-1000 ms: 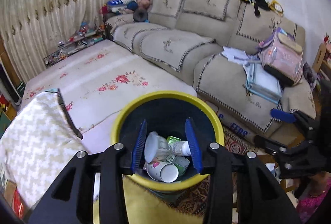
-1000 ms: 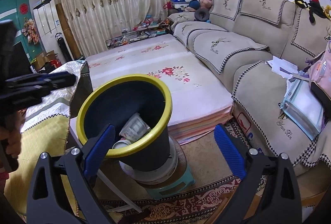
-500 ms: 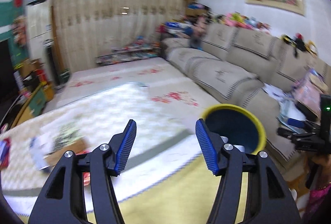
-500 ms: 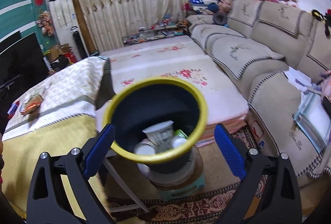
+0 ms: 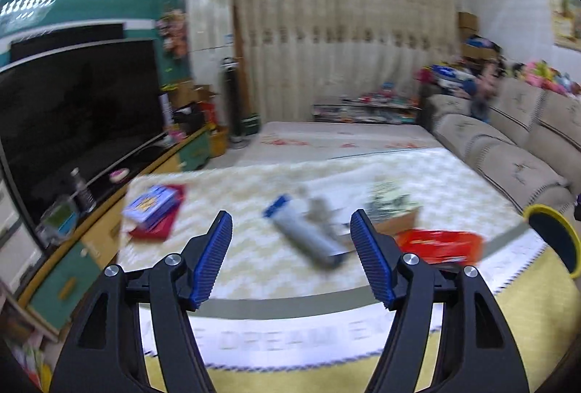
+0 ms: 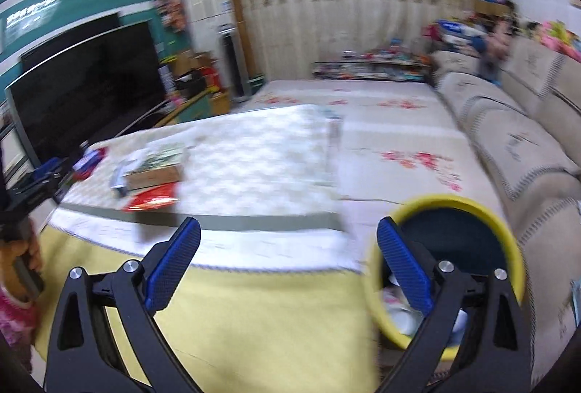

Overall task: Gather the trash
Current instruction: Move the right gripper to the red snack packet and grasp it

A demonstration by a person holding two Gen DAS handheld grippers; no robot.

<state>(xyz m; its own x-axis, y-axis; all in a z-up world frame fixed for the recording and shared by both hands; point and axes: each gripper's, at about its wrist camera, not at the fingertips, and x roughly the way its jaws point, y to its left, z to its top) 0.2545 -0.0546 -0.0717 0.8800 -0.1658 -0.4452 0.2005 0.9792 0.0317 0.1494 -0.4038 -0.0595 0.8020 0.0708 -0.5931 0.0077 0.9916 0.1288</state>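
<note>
My left gripper (image 5: 290, 257) is open and empty above the cloth-covered table (image 5: 254, 262). Ahead of it lie a grey tube with a blue cap (image 5: 305, 233), a red wrapper (image 5: 439, 244), a brown box (image 5: 395, 217) and a blue and red packet (image 5: 154, 208). The yellow-rimmed dark bin (image 5: 555, 240) sits at the far right. My right gripper (image 6: 288, 257) is open and empty over the table edge. The bin (image 6: 450, 248) is just right of it, with cups inside. The red wrapper (image 6: 152, 199) and the box (image 6: 156, 171) lie far left.
A large TV (image 5: 72, 117) on a low cabinet runs along the left. A sofa (image 5: 515, 153) lines the right wall. A floral mat (image 6: 381, 124) lies beyond the table, curtains behind it. The left gripper and the hand holding it (image 6: 25, 211) show in the right wrist view.
Both grippers have swung left, away from the bin and toward the table. The left one has left the bin opening, and the trash on the table is now ahead of it.
</note>
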